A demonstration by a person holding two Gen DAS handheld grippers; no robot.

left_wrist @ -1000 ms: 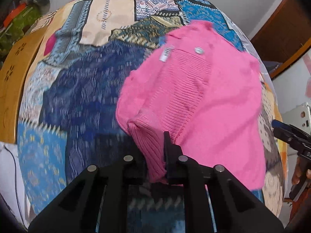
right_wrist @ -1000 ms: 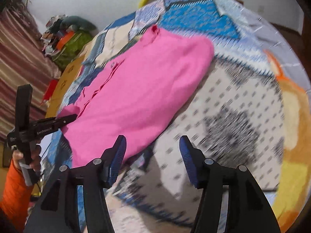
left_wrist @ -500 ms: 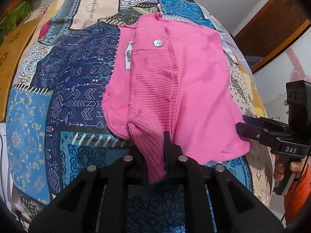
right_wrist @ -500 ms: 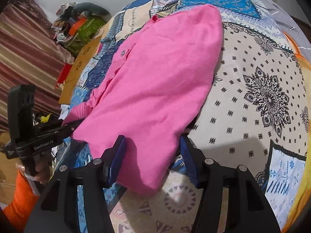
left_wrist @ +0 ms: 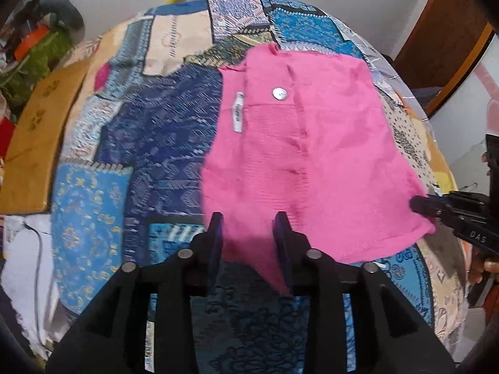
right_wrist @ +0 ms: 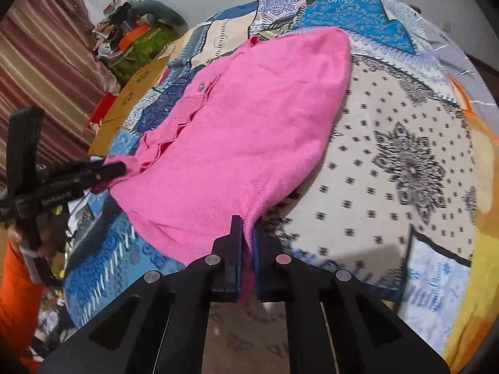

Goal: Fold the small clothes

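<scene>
A pink knitted cardigan (left_wrist: 312, 155) with a silver button (left_wrist: 279, 93) and a white label (left_wrist: 238, 112) lies spread on the patchwork bedcover (left_wrist: 156, 140). My left gripper (left_wrist: 249, 218) is at its near left corner. Its jaws are opening, and the ribbed sleeve end lies loose between them, close to the right finger. My right gripper (right_wrist: 247, 221) is shut on the hem at the near right corner of the cardigan (right_wrist: 249, 124). The right wrist view has the left gripper (right_wrist: 120, 168) at the sleeve. The left wrist view shows the right gripper (left_wrist: 418, 204) at the hem.
A wooden board (left_wrist: 34, 143) runs along the bed's left side, with a heap of clothes and bags (left_wrist: 31, 53) behind it. A brown door frame (left_wrist: 443, 31) stands at the right. A striped curtain (right_wrist: 37, 62) hangs at the left. The bedcover (right_wrist: 405, 155) extends to the right.
The left jaws, earlier clamped on the ribbed sleeve, have come apart. The right jaws, earlier wide around the hem, have closed on it. The cardigan lies flatter and more spread.
</scene>
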